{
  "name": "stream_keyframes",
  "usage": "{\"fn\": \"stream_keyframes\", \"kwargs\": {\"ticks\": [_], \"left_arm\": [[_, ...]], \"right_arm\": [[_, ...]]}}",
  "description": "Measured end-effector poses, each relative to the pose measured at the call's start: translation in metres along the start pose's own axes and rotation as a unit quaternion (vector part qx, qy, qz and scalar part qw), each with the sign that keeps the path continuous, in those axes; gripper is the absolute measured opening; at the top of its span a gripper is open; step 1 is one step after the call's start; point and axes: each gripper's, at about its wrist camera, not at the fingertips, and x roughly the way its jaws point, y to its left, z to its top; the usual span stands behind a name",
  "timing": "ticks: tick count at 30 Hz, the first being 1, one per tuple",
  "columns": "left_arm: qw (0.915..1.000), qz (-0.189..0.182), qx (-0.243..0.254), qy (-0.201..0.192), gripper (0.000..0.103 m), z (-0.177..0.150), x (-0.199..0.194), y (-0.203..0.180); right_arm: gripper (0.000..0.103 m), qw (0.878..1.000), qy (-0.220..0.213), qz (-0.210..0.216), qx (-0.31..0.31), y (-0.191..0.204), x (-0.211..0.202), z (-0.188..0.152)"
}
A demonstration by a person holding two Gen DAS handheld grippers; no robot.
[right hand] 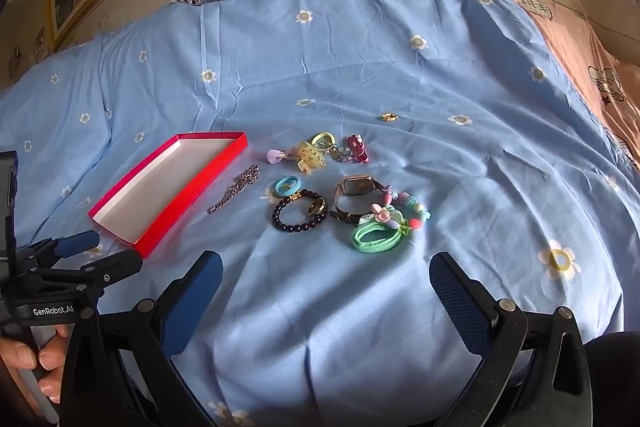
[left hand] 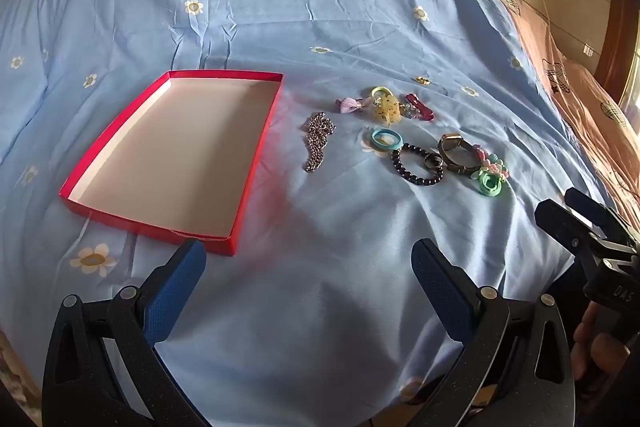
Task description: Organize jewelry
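Both your claws stand wide open and empty over the bed (left hand: 320,7). The jewelry cluster (right hand: 340,195) lies ahead of your right claw (right hand: 326,291), nearer it than your left claw (left hand: 308,271); the red box (left hand: 172,155) sits left.

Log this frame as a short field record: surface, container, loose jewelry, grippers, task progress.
surface: blue floral bedsheet
container: red box, shallow, open, nothing inside
loose jewelry: silver chain nearest the box; dark bead bracelet; watch; green hair tie; small gold ring lying apart
grippers: left gripper and right gripper both open, holding nothing
progress: no piece boxed yet
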Motion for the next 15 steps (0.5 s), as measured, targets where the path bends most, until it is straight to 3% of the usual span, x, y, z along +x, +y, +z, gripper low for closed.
{"fn": "stream_keyframes", "kwargs": {"ticks": [15], "left_arm": [[1.0000, -0.001, 0.000, -0.003, 0.103, 0.0023, -0.0027, -0.0017]], "right_arm": [[0.103, 1.000, 0.000, 0.002, -0.001, 0.0015, -0.0008, 0.0004]]}}
